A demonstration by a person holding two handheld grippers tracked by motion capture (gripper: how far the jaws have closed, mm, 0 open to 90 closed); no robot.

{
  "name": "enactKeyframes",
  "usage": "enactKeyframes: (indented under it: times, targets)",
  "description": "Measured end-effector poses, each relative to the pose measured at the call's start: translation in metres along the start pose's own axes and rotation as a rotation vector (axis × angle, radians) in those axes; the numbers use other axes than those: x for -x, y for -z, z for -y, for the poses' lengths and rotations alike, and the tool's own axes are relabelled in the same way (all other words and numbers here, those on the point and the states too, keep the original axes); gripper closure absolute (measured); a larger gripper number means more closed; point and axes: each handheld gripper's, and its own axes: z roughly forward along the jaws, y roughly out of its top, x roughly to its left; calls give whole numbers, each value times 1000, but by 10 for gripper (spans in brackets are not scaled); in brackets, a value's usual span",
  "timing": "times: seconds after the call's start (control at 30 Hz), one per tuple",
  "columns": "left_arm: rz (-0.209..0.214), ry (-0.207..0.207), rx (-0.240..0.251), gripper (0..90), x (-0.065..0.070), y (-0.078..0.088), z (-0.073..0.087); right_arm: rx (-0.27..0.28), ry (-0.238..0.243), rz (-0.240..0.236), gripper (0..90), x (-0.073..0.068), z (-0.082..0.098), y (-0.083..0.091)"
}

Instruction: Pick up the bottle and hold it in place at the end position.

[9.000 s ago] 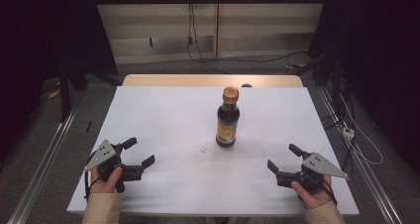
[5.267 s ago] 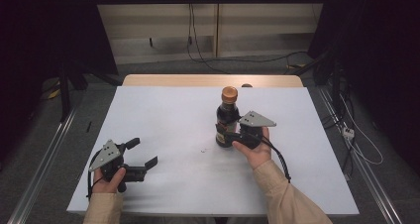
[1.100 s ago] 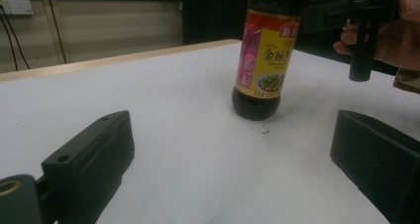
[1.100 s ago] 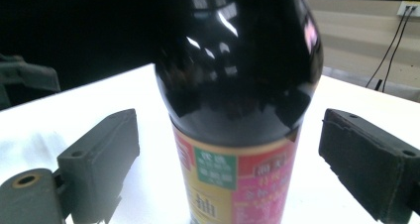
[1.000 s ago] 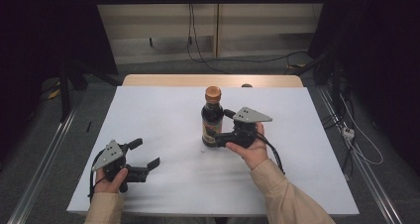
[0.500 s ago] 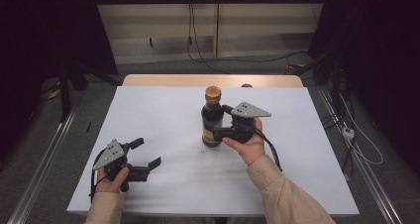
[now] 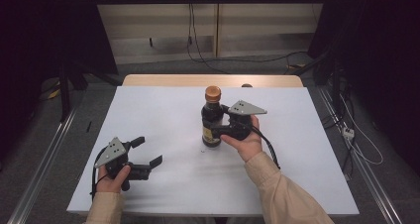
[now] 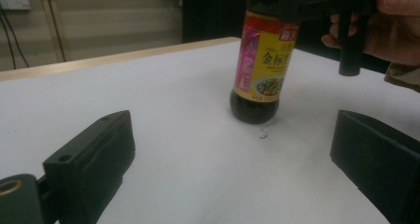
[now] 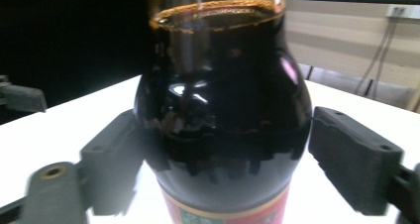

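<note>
Bottle (image 7: 212, 121) stands upright, dark sauce, orange cap, yellow label.

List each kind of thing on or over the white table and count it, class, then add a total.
Bottle: 1
Left gripper: 1
Right gripper: 1
Hands holding the grippers: 2
Total: 5

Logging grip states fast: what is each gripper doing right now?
Left gripper: open, holding nothing.
Right gripper: fingers have just been closing around the soy sauce bottle; a gap on one side, not yet clamped.
</note>
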Motion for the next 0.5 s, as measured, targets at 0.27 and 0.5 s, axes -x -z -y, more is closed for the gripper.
enactKeyframes:
  times: [0.27,0.5]
  targets:
    - [-19,-8,-14,33,2,-3,-19,1,31,-18,258,-1,-1,2]
    - [6,-5,6,32,8,-11,-39,4,46,-22,262,-1,0,2]
